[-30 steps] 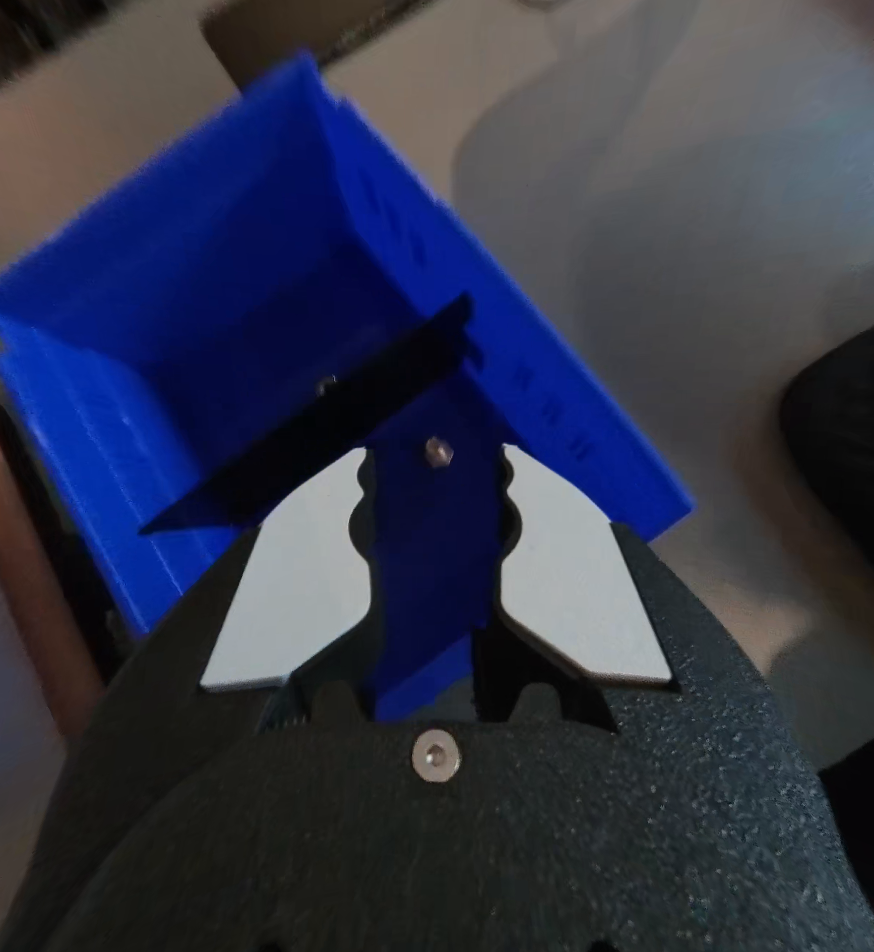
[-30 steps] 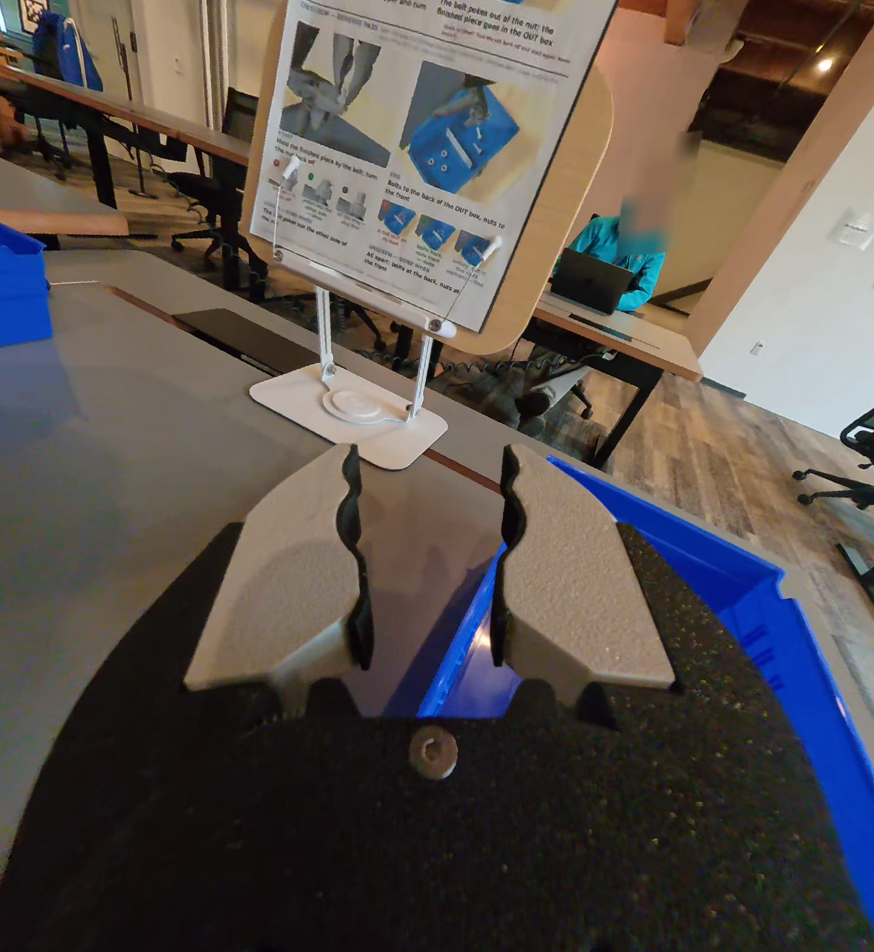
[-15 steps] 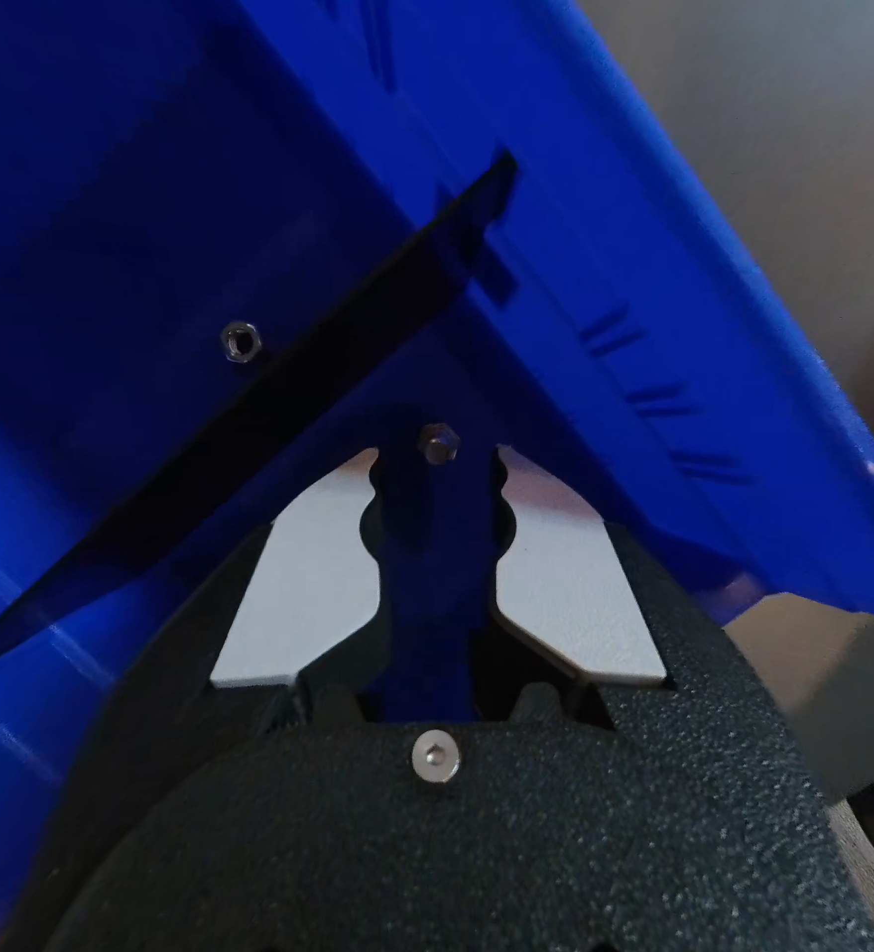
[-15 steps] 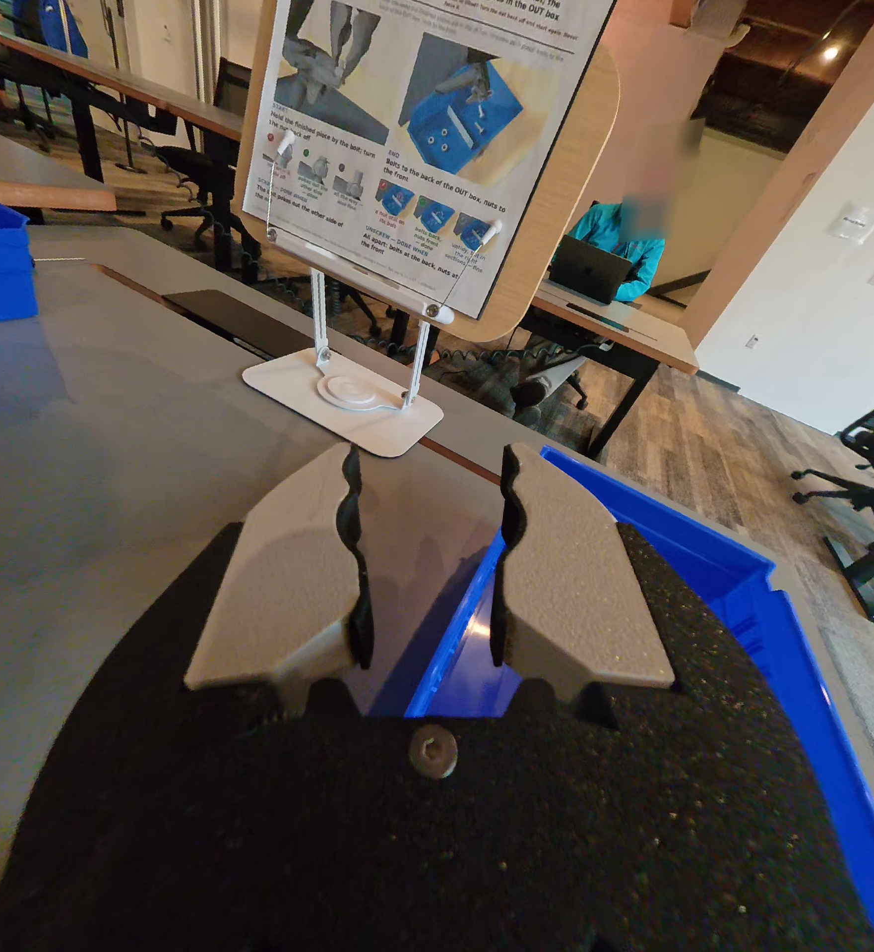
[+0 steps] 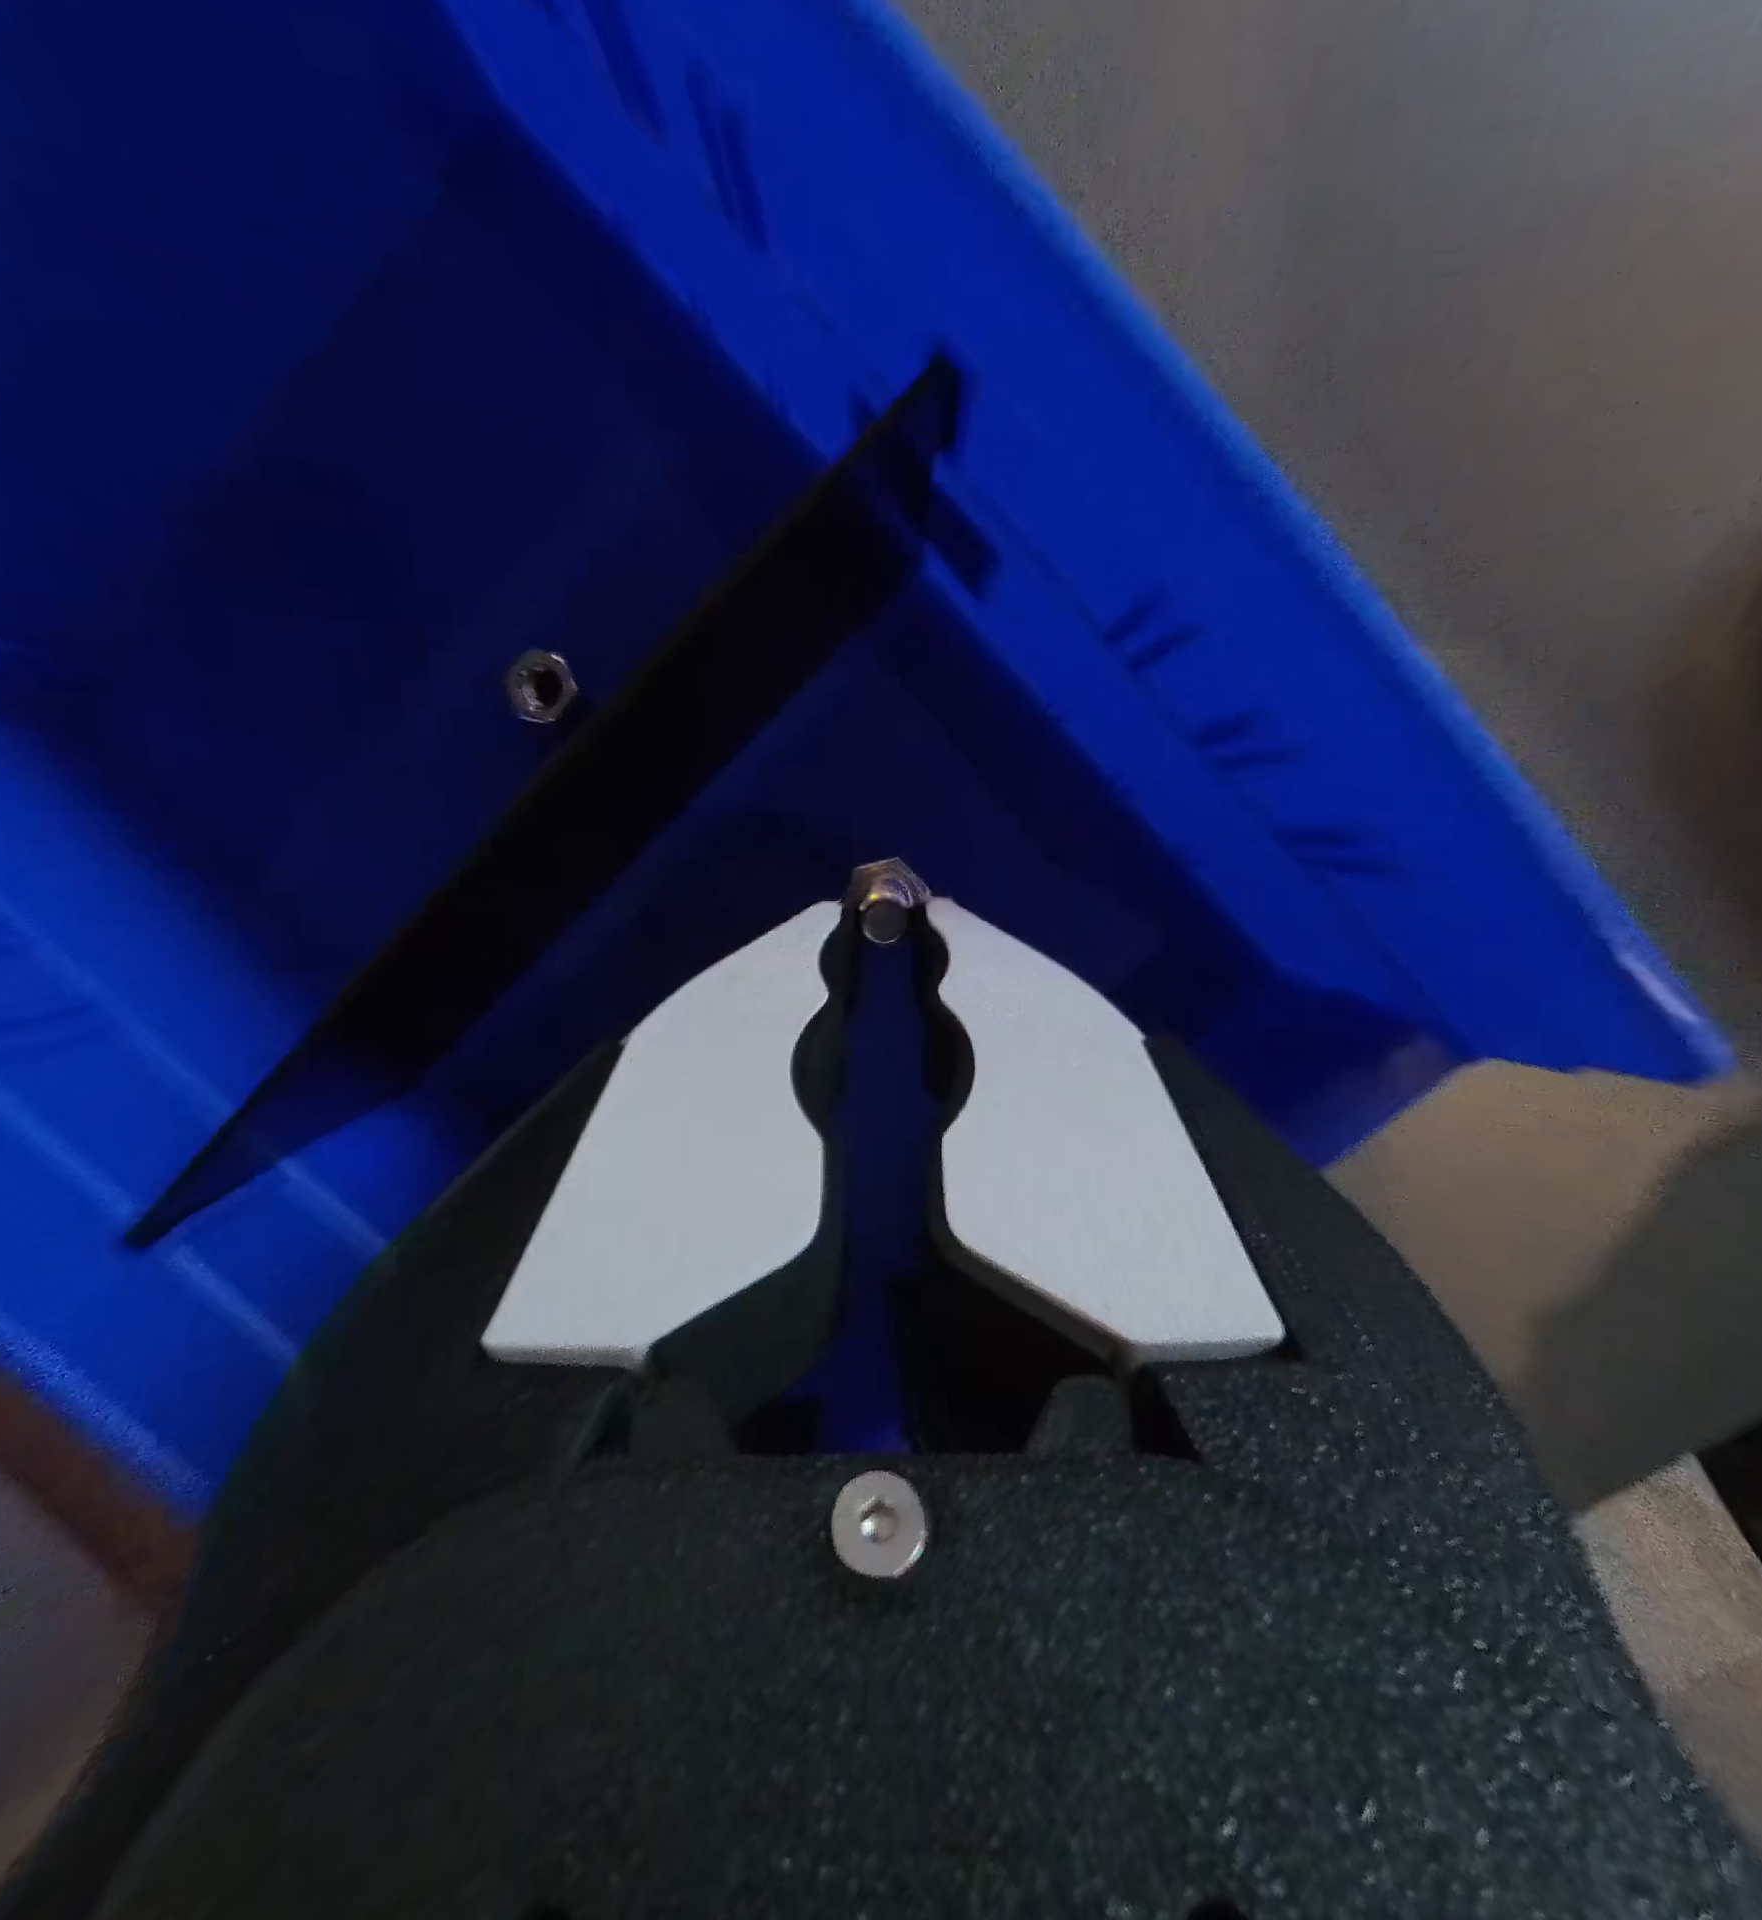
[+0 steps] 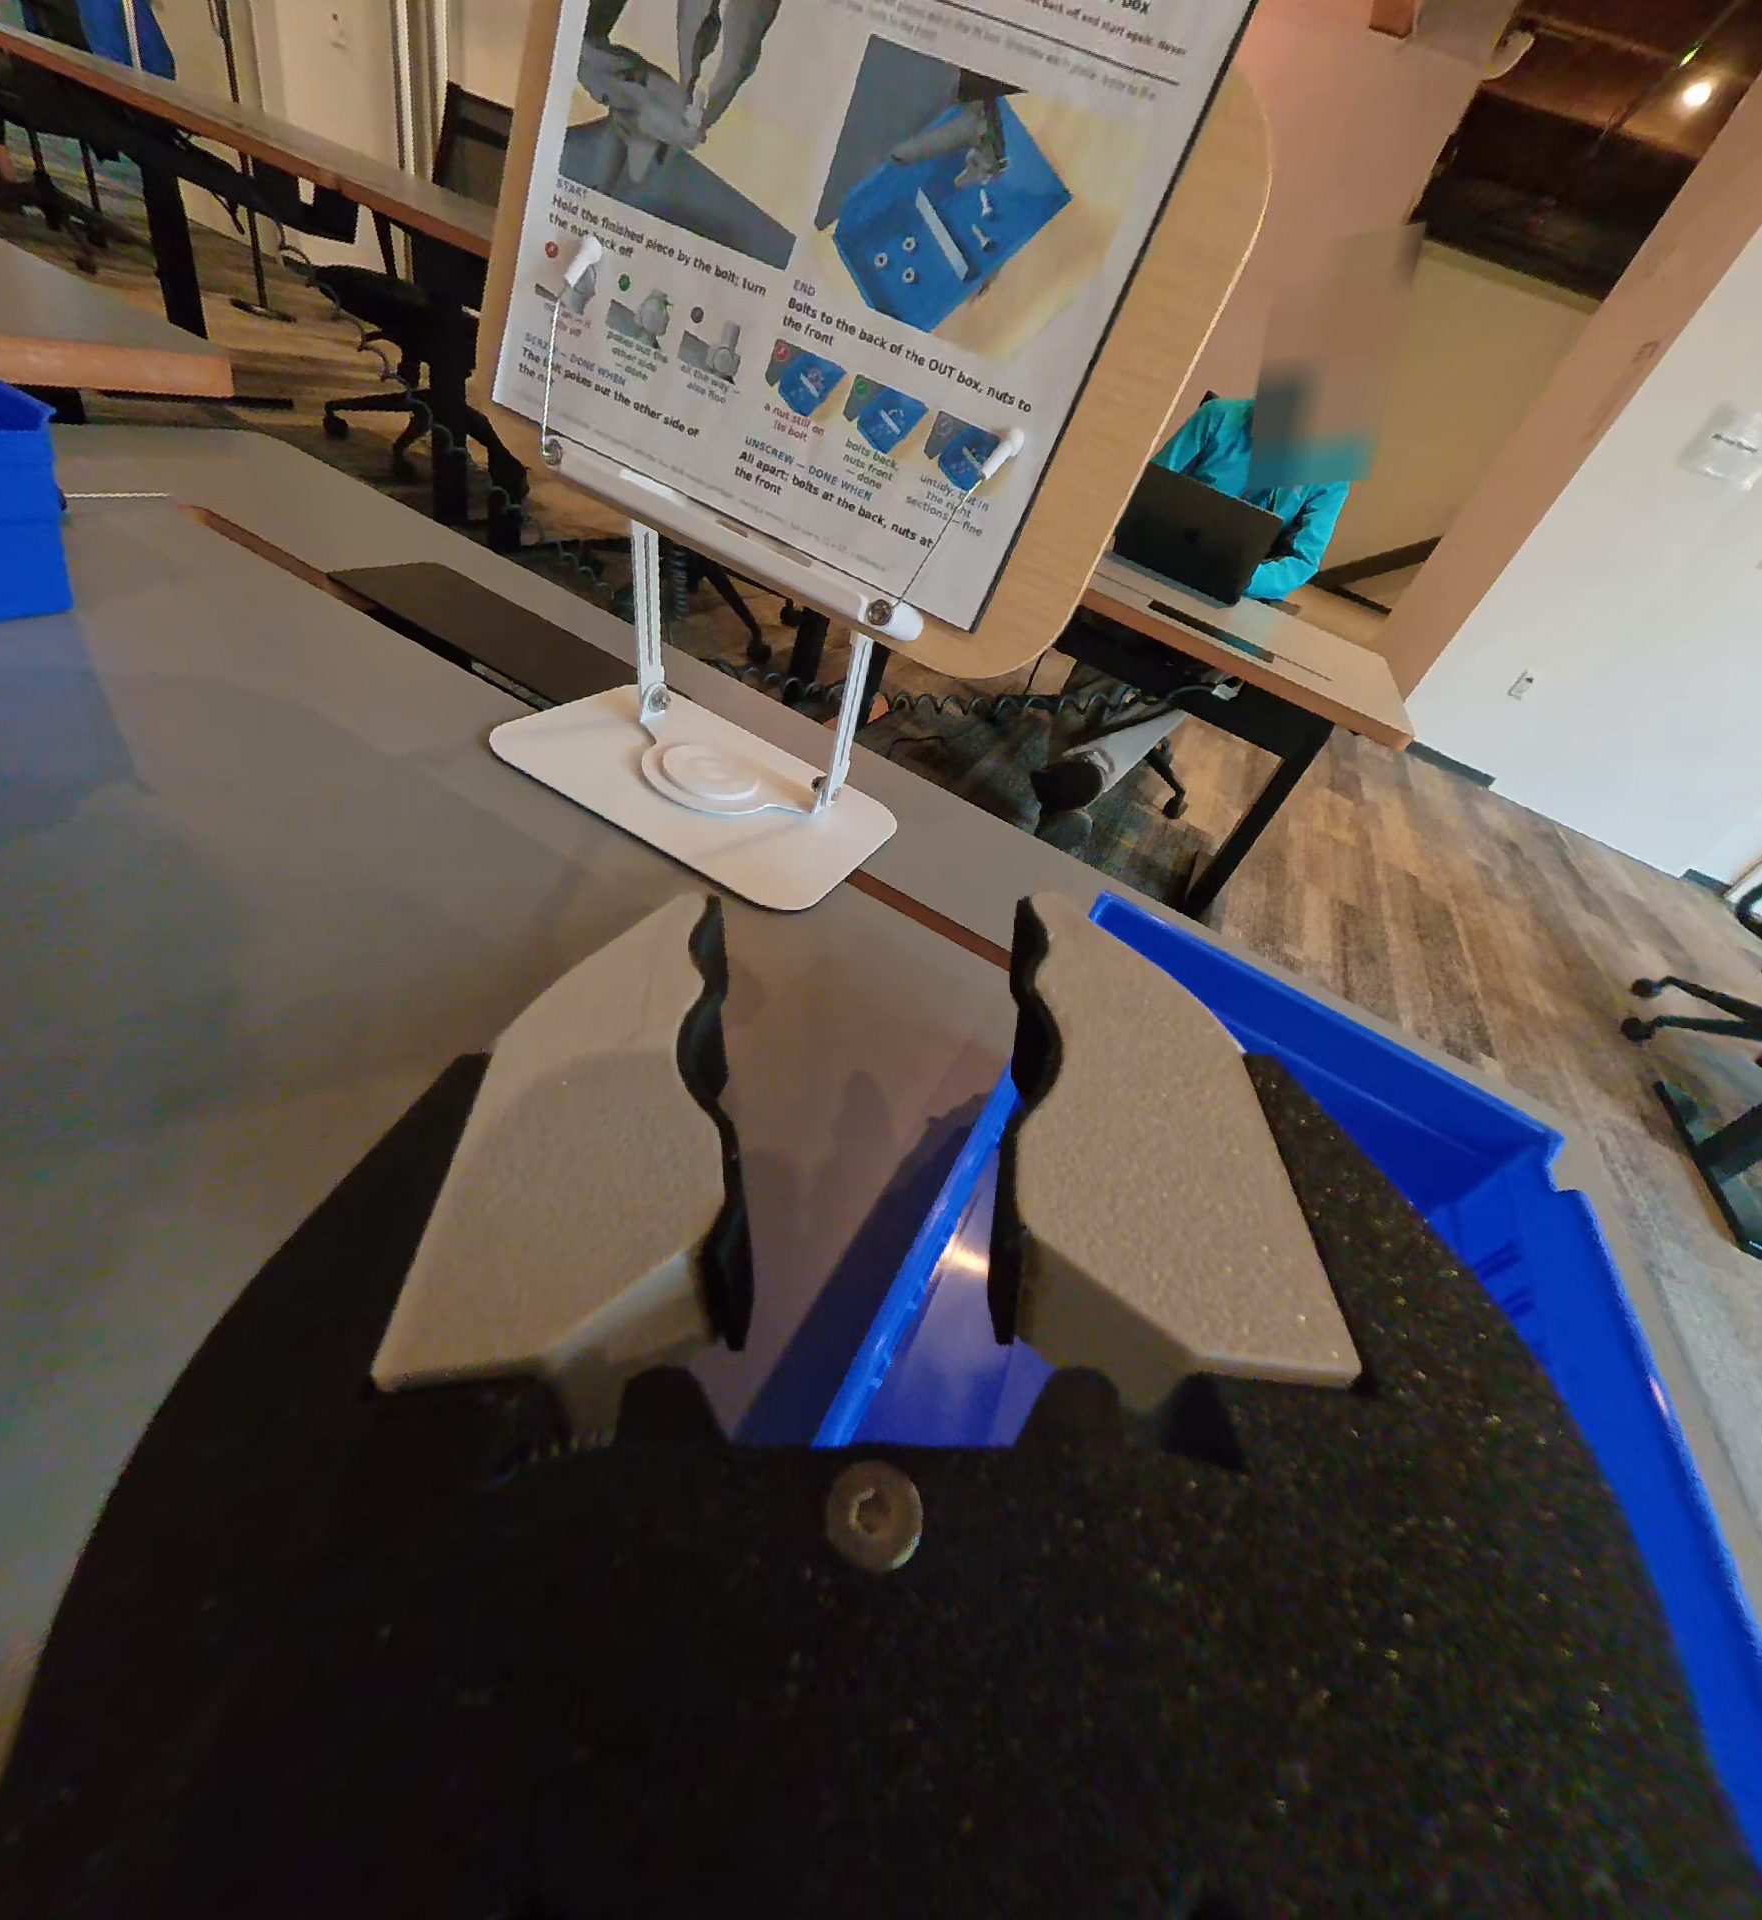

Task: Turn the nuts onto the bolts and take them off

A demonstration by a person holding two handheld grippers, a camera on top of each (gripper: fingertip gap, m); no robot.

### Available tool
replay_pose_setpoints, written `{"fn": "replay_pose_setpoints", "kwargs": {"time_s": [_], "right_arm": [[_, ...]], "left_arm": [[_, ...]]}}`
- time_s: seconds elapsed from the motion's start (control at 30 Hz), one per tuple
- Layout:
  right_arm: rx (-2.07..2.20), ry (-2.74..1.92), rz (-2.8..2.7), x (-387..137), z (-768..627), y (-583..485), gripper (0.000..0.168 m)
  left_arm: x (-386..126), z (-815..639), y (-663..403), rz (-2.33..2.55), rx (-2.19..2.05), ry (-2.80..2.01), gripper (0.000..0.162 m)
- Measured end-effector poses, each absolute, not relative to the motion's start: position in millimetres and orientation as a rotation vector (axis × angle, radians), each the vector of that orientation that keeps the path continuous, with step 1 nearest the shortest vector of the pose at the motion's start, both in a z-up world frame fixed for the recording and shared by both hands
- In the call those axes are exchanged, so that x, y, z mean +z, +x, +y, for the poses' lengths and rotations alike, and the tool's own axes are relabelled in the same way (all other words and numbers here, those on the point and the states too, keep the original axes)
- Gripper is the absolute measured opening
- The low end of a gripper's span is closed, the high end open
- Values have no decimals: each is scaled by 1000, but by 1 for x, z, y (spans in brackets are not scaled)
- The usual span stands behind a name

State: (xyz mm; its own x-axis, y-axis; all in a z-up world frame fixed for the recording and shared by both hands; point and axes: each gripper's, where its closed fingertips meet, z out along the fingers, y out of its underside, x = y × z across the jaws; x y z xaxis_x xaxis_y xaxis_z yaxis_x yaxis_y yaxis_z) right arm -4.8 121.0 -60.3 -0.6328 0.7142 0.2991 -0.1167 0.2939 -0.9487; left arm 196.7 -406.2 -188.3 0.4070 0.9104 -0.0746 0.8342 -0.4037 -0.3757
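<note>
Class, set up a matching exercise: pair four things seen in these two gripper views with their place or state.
Things:
1. left gripper
2. right gripper
3. loose nut
4. instruction board

States:
A. open, holding nothing
B. lies on the blue bin floor beyond the black divider
C. upright on a white stand
D. shut on a small bolt

Pairs: 1-D, 2-A, 3-B, 4-C

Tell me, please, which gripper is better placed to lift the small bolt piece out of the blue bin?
Left. The left gripper is inside the blue bin, its jaws pinched on the bolt piece. The right gripper is above the table, jaws open, holding nothing.
</note>
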Motion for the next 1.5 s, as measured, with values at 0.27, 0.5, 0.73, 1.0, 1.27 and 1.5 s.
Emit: {"fn": "replay_pose_setpoints", "kwargs": {"time_s": [0.27, 0.5, 0.73, 1.0, 1.27, 1.5], "right_arm": [[1383, -518, -1859, -67, 116, -4, 52], [1389, -520, -1859, -66, 117, -3, 52], [1388, -518, -1863, -67, 118, -3, 52], [1341, -509, -1883, -72, 117, -4, 52], [1342, -512, -1890, -73, 118, -3, 52], [1330, -506, -1898, -74, 117, -3, 52]], "left_arm": [[-86, -339, 183, -1235, 564, -2486, 10], [-71, -228, 162, -865, 518, -2624, 10], [-110, -142, 149, -654, 361, -2684, 10], [-160, -84, 141, -595, 237, -2716, 10], [-200, -61, 134, -595, 150, -2759, 10], [-215, -56, 130, -597, 157, -2796, 10]]}}
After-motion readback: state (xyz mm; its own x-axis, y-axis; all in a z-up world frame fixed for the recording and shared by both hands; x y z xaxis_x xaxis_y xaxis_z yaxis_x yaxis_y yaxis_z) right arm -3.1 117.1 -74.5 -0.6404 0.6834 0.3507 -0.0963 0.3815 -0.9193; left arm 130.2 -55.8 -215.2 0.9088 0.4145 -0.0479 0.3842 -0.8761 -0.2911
